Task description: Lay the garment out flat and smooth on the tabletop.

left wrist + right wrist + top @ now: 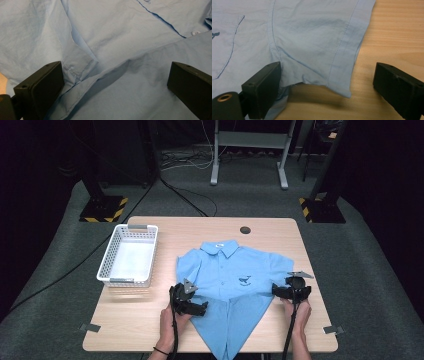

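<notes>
A light blue short-sleeved shirt point(235, 270) lies face up on the wooden table point(125, 320), collar at the far side, its lower flaps folded into a point toward the front edge. My left gripper point(201, 309) rests at the shirt's left side. Its jaws stand wide apart over a folded sleeve seam point(80, 72), so the left gripper point(116, 75) is open and the cloth lies loose between the jaws. My right gripper point(291, 289) sits at the right sleeve. The right gripper point(327, 75) is open too, with the sleeve hem point(342, 82) lying flat between its jaws, untouched by the right jaw.
A white plastic basket point(107, 265) stands empty on the table's left. A round cable hole point(245, 229) is near the far edge. Bare wood lies to the right of the sleeve point(392, 37). Beyond the table are stand bases and cables on grey carpet.
</notes>
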`<action>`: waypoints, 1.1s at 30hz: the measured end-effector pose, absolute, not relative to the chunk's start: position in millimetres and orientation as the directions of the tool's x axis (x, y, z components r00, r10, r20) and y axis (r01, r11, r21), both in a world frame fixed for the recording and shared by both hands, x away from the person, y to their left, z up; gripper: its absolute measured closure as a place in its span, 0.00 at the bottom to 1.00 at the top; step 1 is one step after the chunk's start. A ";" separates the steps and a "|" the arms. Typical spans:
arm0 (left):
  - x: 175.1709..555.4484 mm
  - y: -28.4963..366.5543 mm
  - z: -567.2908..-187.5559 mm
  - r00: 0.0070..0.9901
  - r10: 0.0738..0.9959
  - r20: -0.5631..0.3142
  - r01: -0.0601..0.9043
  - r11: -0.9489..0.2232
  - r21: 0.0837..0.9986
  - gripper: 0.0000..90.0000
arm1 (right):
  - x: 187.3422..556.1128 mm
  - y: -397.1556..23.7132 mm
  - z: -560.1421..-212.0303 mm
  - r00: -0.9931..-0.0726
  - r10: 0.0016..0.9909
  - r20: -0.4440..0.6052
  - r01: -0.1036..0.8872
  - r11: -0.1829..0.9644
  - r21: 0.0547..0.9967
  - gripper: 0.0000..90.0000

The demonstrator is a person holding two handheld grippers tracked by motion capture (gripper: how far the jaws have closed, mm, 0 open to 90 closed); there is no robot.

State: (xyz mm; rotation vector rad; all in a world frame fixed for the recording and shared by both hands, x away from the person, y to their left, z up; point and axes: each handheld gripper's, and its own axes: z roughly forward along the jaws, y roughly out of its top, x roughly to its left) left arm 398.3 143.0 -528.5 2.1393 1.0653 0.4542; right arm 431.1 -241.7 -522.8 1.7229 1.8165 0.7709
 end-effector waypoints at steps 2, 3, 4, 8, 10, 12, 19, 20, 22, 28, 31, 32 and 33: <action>398.3 142.3 -528.3 0.603 0.798 0.004 0.556 -0.424 0.715 0.01 | 430.7 -242.8 -522.5 -0.058 0.998 0.015 0.707 0.030 0.707 0.09; 398.4 142.0 -528.4 0.603 0.798 0.003 0.556 -0.423 0.715 0.01 | 430.7 -243.3 -522.6 -0.058 0.998 0.015 0.706 0.030 0.707 0.09; 398.5 141.7 -528.4 0.604 0.797 0.003 0.555 -0.423 0.716 0.01 | 430.8 -243.8 -522.6 -0.060 0.998 0.015 0.706 0.031 0.707 0.09; 399.9 139.4 -528.3 0.606 0.796 0.004 0.555 -0.425 0.715 0.01 | 432.0 -247.4 -522.9 -0.068 0.998 0.014 0.704 0.038 0.709 0.08; 401.4 136.5 -528.4 0.605 0.796 0.001 0.556 -0.423 0.715 0.00 | 432.4 -249.1 -523.0 -0.069 0.997 0.014 0.704 0.039 0.709 0.08; 403.5 132.6 -528.3 0.608 0.794 0.003 0.554 -0.427 0.715 0.00 | 432.4 -252.4 -523.3 -0.065 0.998 0.015 0.701 0.035 0.712 0.08; 411.5 117.6 -528.0 0.628 0.778 0.003 0.543 -0.441 0.714 0.00 | 431.9 -267.2 -524.1 -0.032 0.999 0.016 0.694 0.011 0.720 0.08; 412.4 115.6 -528.1 0.629 0.777 0.003 0.541 -0.441 0.716 0.00 | 431.7 -269.2 -524.0 -0.029 0.999 0.016 0.694 0.008 0.720 0.08; 413.2 112.5 -527.9 0.634 0.773 0.007 0.537 -0.447 0.716 0.01 | 431.3 -273.0 -524.0 -0.024 1.000 0.016 0.694 0.005 0.720 0.08; 413.8 111.0 -527.8 0.636 0.771 0.007 0.536 -0.449 0.715 0.01 | 431.2 -278.9 -524.5 -0.037 0.999 0.029 0.696 0.004 0.718 0.02; 413.7 111.1 -527.8 0.637 0.771 0.008 0.535 -0.449 0.715 0.01 | 422.7 -283.3 -518.3 -0.060 0.992 0.108 0.663 -0.042 0.747 0.00; 413.7 111.1 -527.8 0.637 0.771 0.008 0.535 -0.449 0.715 0.01 | 418.9 -282.9 -514.1 -0.067 0.991 0.114 0.647 -0.044 0.761 0.00; 413.7 111.1 -527.8 0.637 0.771 0.008 0.535 -0.450 0.715 0.01 | 415.3 -281.0 -509.8 -0.077 0.992 0.100 0.632 -0.029 0.774 0.00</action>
